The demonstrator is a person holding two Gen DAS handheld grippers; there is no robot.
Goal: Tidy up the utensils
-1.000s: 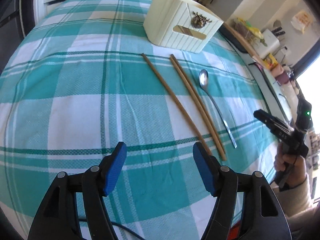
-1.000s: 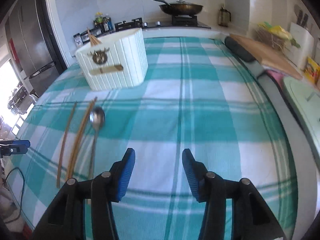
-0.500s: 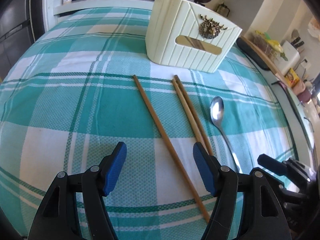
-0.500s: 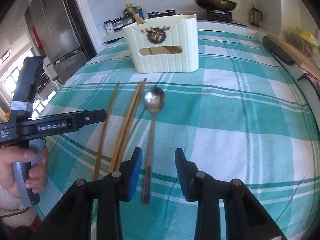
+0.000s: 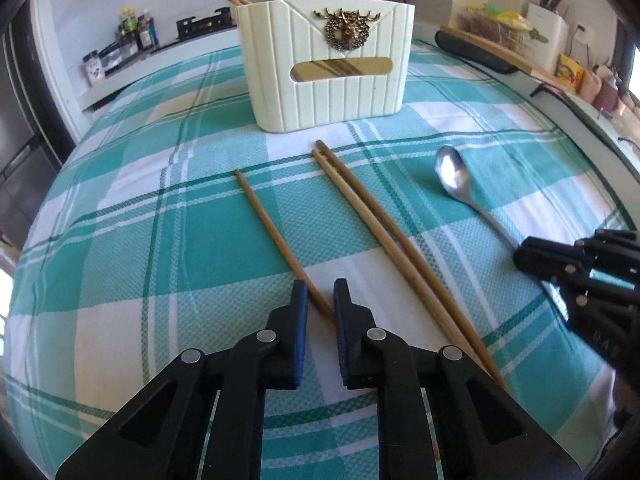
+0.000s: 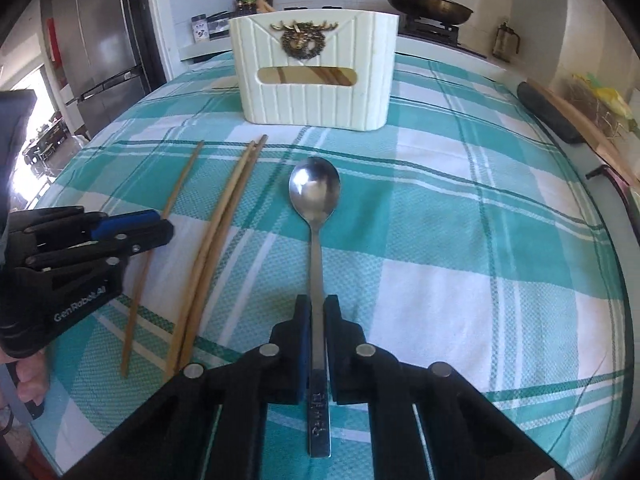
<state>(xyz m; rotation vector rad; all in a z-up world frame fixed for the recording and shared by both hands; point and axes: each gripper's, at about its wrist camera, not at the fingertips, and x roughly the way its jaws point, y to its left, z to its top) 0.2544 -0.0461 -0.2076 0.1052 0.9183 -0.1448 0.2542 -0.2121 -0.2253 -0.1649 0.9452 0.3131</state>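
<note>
A cream utensil holder [image 5: 328, 92] with a gold stag emblem stands at the far middle of the checked cloth; chopsticks stick out of it. In front of it lie a single chopstick [image 5: 272, 228], a pair of chopsticks [image 5: 372, 220] and a steel spoon [image 6: 316, 184]. My left gripper [image 5: 320, 286] is closing around the near end of the single chopstick, which crosses the narrow gap and touches both pads. My right gripper [image 6: 318, 300] is shut on the spoon's handle, and the spoon lies flat. Each gripper shows in the other's view: right gripper [image 5: 560, 264], left gripper [image 6: 132, 228].
The teal and white checked cloth [image 6: 460, 240] covers the whole table. A pan [image 6: 428, 4] sits on a stove behind it, a steel fridge [image 6: 100, 40] stands at the far left, and a wooden board [image 5: 500, 56] with kitchen clutter lines the right counter.
Both grippers came forward and down toward the utensils. The left jaws narrowed around the single chopstick's end. The right jaws shut on the spoon handle.
</note>
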